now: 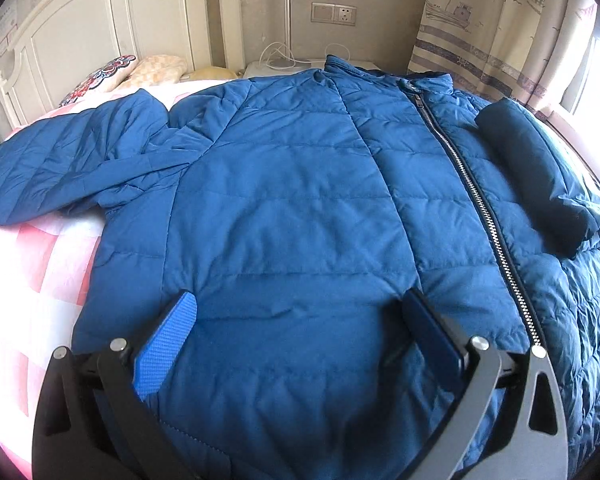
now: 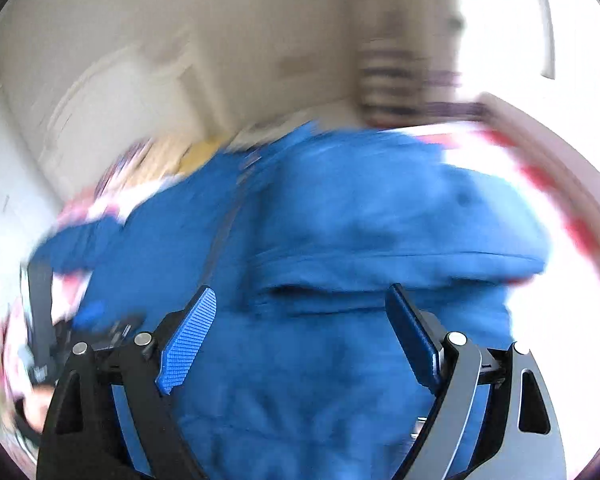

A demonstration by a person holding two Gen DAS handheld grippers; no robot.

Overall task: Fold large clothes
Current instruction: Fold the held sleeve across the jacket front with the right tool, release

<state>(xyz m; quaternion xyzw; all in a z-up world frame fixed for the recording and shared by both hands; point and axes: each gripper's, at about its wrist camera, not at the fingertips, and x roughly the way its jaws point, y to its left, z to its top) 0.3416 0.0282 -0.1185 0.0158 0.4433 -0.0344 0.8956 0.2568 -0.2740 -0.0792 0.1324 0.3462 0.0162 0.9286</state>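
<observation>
A large blue quilted jacket lies front up on the bed, zipper closed. Its left sleeve stretches out to the left. Its right sleeve is folded in over the chest. My left gripper is open and empty, just above the jacket's lower hem area. In the blurred right wrist view, my right gripper is open and empty over the jacket's folded sleeve and side. The left gripper shows at the left edge of that view.
The bed has a pink and white checked cover. Pillows lie by the white headboard. A nightstand with cables stands behind the jacket. A curtain and a bright window are at the right.
</observation>
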